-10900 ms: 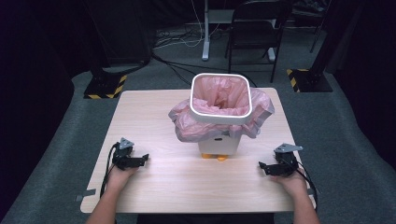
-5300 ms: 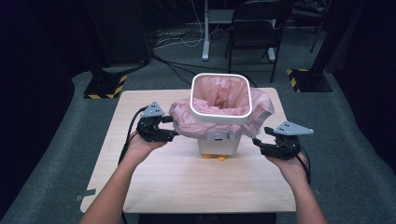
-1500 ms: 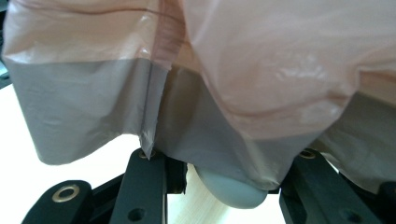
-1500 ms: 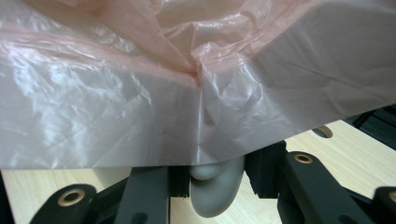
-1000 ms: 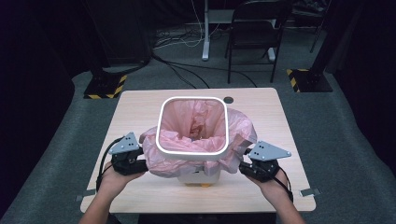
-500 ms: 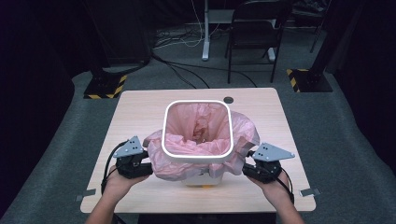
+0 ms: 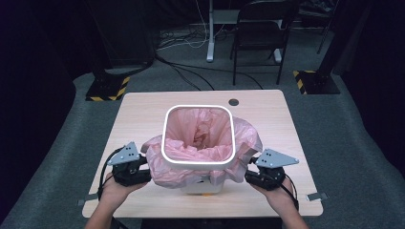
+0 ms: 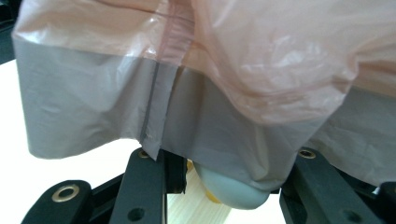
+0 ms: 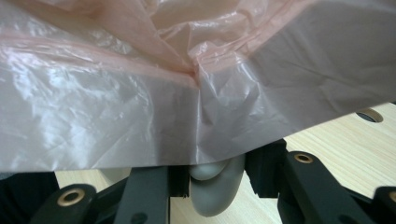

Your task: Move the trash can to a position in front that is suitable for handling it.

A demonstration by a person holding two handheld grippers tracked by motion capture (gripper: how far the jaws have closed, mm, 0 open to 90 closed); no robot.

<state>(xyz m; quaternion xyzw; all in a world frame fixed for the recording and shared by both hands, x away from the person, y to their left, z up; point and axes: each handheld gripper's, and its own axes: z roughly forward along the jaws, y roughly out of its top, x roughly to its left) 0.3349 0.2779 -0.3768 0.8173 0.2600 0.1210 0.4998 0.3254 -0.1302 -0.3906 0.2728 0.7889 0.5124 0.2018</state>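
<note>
A white bin (image 7: 198, 164) lined with a pink bag (image 7: 246, 138) stands on the near half of the wooden table (image 7: 143, 114). The bag's skirt hangs over the rim on all sides. My left gripper (image 7: 145, 174) is at the bin's left side and my right gripper (image 7: 248, 176) at its right, both under the skirt. In the left gripper view the black jaws of the left gripper (image 8: 229, 172) clasp a rounded grey corner of the bin (image 8: 233, 193) below the bag (image 8: 93, 116). In the right gripper view the right gripper (image 9: 217, 175) likewise pinches the bin wall (image 9: 215, 196) beneath the bag (image 9: 116, 116).
A cable hole (image 7: 233, 102) sits near the table's far edge. Beyond the table are a black chair (image 7: 260, 28) and two hazard-striped floor bases (image 7: 107, 88) (image 7: 310, 81). Bare tabletop lies behind and to both sides of the bin.
The bin's rim has shifted a little toward the person; its base and both hands have hardly moved. Both grips are unchanged.
</note>
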